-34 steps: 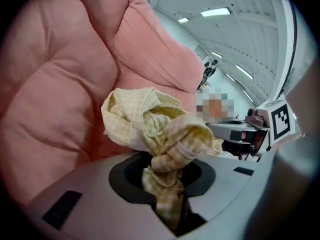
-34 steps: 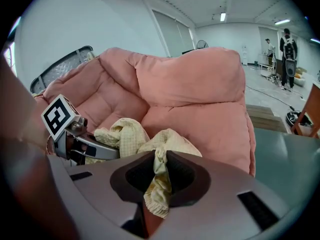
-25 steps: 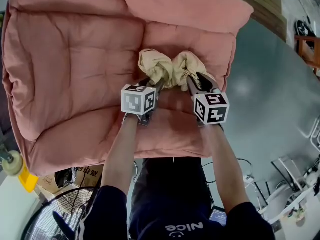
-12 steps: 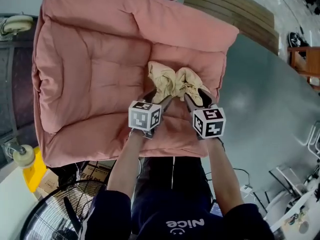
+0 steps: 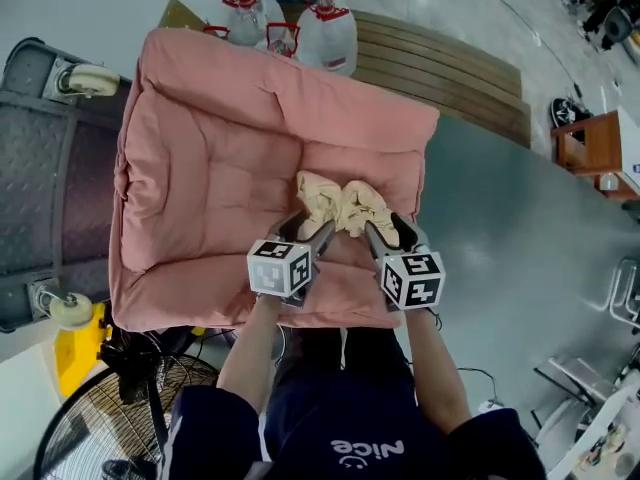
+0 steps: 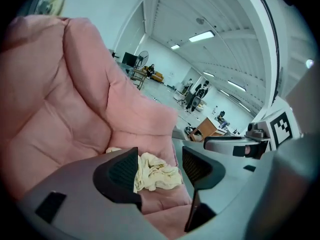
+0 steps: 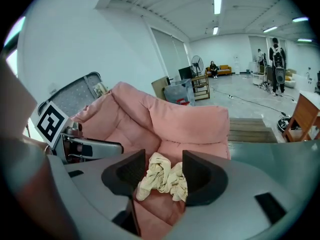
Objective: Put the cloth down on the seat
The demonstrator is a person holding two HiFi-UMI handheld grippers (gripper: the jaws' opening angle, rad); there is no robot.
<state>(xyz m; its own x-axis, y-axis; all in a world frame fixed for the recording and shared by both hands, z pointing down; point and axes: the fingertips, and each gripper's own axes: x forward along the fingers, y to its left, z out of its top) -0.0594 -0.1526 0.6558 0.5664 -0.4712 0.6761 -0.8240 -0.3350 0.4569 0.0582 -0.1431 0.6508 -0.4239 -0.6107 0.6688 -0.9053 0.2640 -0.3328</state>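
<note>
A crumpled cream cloth (image 5: 340, 203) lies on the seat of a pink padded chair (image 5: 200, 178), near its front right corner. My left gripper (image 5: 308, 230) and right gripper (image 5: 390, 231) hang side by side above the cloth, apart from it. Both have just been opening, and both stand open with nothing between the jaws. In the left gripper view the cloth (image 6: 157, 174) shows past the open left gripper (image 6: 160, 164). In the right gripper view the cloth (image 7: 162, 178) rests on the cushion beyond the open right gripper (image 7: 164, 171).
Large water bottles (image 5: 325, 33) and a wooden pallet (image 5: 450, 78) stand behind the chair. A grey metal cart (image 5: 50, 168) is at its left. A floor fan (image 5: 90, 428) and a yellow object (image 5: 75, 353) are near my feet. A wooden table (image 5: 590, 153) stands far right.
Both grippers were closed on the cloth a second ago; now they have let go and lifted up off the seat. The cloth stays on the cushion.
</note>
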